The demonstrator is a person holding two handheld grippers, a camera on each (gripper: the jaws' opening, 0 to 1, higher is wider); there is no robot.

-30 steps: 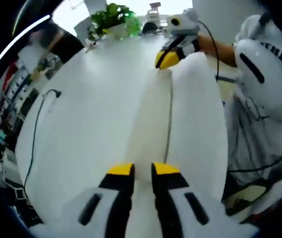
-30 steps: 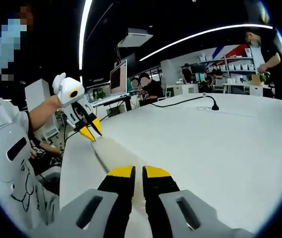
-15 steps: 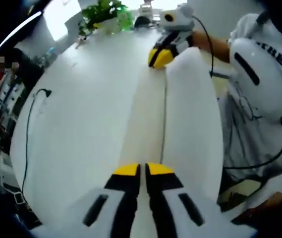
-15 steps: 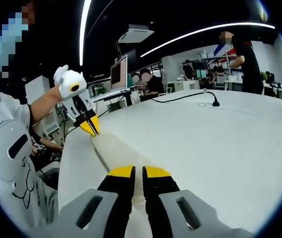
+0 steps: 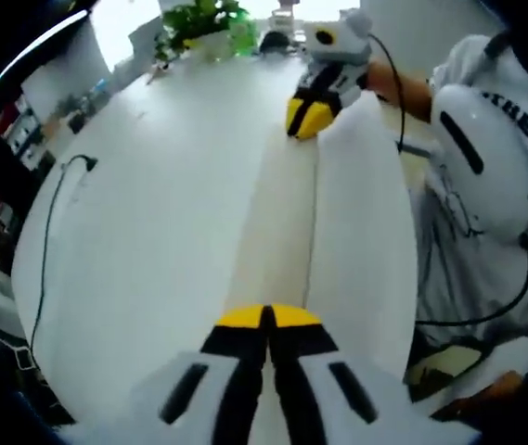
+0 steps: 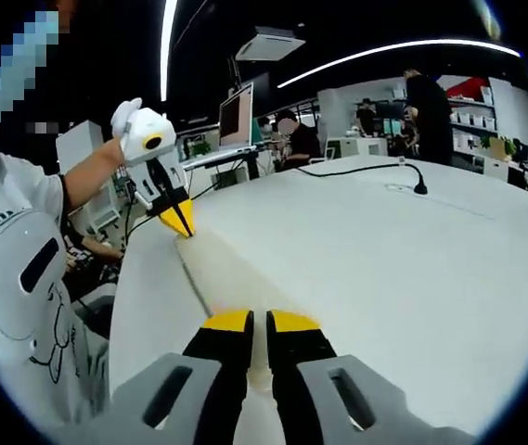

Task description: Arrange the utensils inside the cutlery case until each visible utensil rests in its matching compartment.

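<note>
A: Case, where?
B: Long pale case (image 5: 287, 222) flat on white table (image 5: 152, 204); stretched btw both grippers; seam down its length; cannot tell what's inside.
A: Left gripper?
B: Left gripper (image 5: 265, 320) jaws pressed tight together; pinching near end of case; in right gripper view (image 6: 178, 221) tips down on far end.
A: Right one?
B: Right gripper (image 6: 257, 323) jaws almost touching, thin gap; clamped on other end of case (image 6: 217, 278); in left gripper view (image 5: 307, 116) tips on case too.
A: Anything else?
B: Black cable (image 5: 50, 241) on table, well apart from case; green plant (image 5: 203, 17) at far edge; white shirt (image 5: 495, 158) just beside table.
</note>
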